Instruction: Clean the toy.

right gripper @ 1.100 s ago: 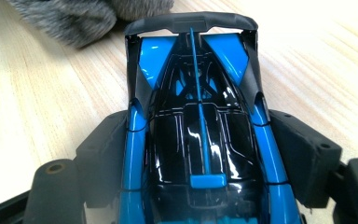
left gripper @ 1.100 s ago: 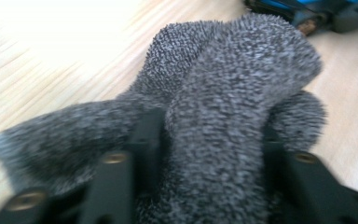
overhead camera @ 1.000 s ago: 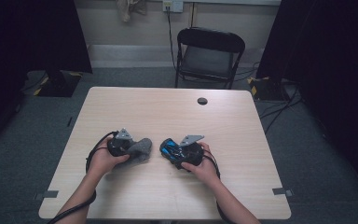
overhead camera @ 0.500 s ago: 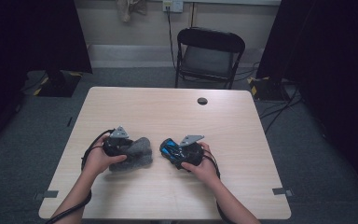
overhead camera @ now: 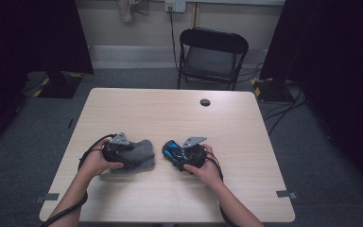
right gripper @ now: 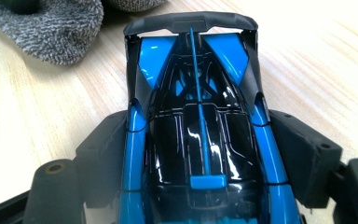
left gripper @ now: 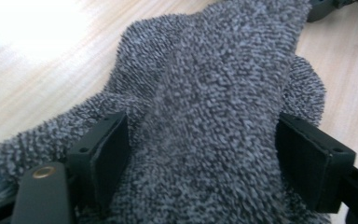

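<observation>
I am sitting at a light wooden bench [overhead camera: 246, 142] with a hand-held gripper in each hand, my forearms coming in from the near edge.

My left hand-held gripper [left gripper: 200, 154] is lying low on the bench's left half, pointing toward the middle. A grey terry cloth [left gripper: 214, 93] is bunched up between its two black jaws. The jaws have just been opening, and the cloth is still sitting in the gap, its pile brushing both pads; whether the pads are pressing on it I cannot tell. From above, the cloth [overhead camera: 139, 153] is resting on the bench, spreading out past the jaw tips toward my other hand.

My right hand-held gripper [right gripper: 200, 158] is lying just right of the cloth, pointing left toward it. Its jaws are standing wide and closed on a blue and black toy car [right gripper: 198, 116], one pad against each flank. The car's rear wing is pointing away from me, beyond the jaw tips. In the high view the toy car [overhead camera: 172, 150] is near the cloth's right edge, with a narrow strip of bare wood between them.

Farther back on the bench, well apart from both hands, is a small round dark cap [overhead camera: 205, 102]. Behind the bench, a black folding chair [overhead camera: 212, 56] is standing on the grey floor.
</observation>
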